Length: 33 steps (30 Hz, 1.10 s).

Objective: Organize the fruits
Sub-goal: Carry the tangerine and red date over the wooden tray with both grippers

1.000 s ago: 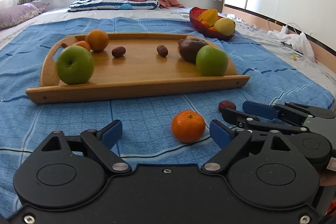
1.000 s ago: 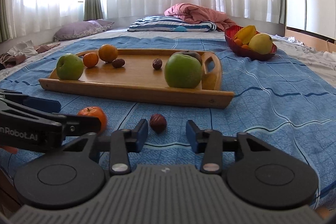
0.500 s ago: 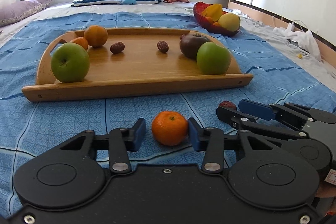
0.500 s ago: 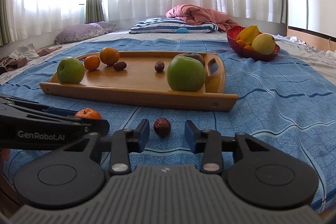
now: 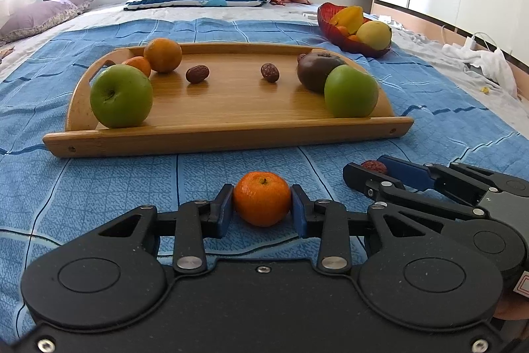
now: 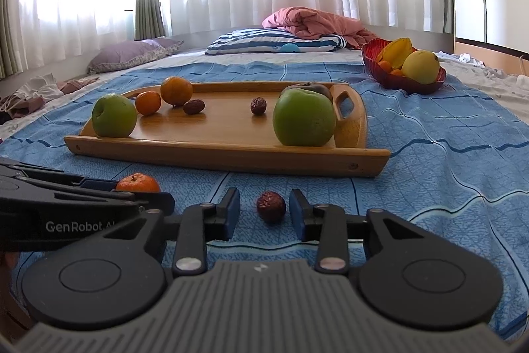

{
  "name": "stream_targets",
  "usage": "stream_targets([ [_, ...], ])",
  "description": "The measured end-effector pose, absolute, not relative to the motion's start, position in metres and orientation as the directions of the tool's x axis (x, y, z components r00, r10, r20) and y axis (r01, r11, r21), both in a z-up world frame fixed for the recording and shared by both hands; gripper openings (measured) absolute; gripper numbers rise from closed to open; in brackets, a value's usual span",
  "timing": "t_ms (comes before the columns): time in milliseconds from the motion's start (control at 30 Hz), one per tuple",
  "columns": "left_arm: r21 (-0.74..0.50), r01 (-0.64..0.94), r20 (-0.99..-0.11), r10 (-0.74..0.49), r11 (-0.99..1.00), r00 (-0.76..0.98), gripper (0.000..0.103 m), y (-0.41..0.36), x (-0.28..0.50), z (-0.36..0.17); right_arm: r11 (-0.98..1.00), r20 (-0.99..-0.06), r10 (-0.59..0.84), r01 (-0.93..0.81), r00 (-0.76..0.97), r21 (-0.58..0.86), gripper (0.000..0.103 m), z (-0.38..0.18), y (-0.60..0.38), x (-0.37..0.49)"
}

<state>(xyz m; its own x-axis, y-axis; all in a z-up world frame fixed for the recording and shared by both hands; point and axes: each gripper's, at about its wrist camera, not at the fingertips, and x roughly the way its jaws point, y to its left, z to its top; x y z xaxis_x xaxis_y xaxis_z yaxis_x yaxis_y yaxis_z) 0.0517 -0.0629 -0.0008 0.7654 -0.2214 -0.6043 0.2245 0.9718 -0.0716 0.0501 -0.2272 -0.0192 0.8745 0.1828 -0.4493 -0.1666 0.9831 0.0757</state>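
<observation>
My left gripper (image 5: 262, 208), wide a second ago, closes onto the mandarin (image 5: 262, 198); my right gripper (image 6: 264, 211) narrows around the untouched date (image 6: 271, 206), readying lifts.

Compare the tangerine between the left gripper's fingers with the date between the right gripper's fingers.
The tangerine is bright orange and smooth-skinned; the date is dark reddish-brown and wrinkled. The tangerine is clearly the bigger of the two. The left gripper is closing with its pads against the tangerine's sides, while the right gripper is closing with gaps still showing beside the date. Both lie on the blue blanket in front of the wooden tray.
</observation>
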Motion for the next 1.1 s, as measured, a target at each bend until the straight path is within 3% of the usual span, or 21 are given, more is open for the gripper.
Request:
stream_targets([
  [333, -0.073, 0.22, -0.595, -0.22, 0.973, 0.773, 0.034, -0.062, 0.051, -0.001, 0.983, -0.446, 0.182, -0.165, 0.876, 0.076, 0.037, -0.02, -0.226, 0.051],
  [600, -0.059, 0.225, -0.586, -0.216, 0.973, 0.781, 0.034, -0.062, 0.05, 0.001, 0.983, -0.448, 0.18, -0.167, 0.876, 0.069, 0.024, -0.02, -0.222, 0.051],
  [1100, -0.039, 0.202, -0.578, -0.187, 0.979, 0.794, 0.034, -0.059, 0.051, 0.007, 0.981, -0.435, 0.193, -0.183, 0.88, 0.064, 0.022, -0.012, -0.214, 0.05],
])
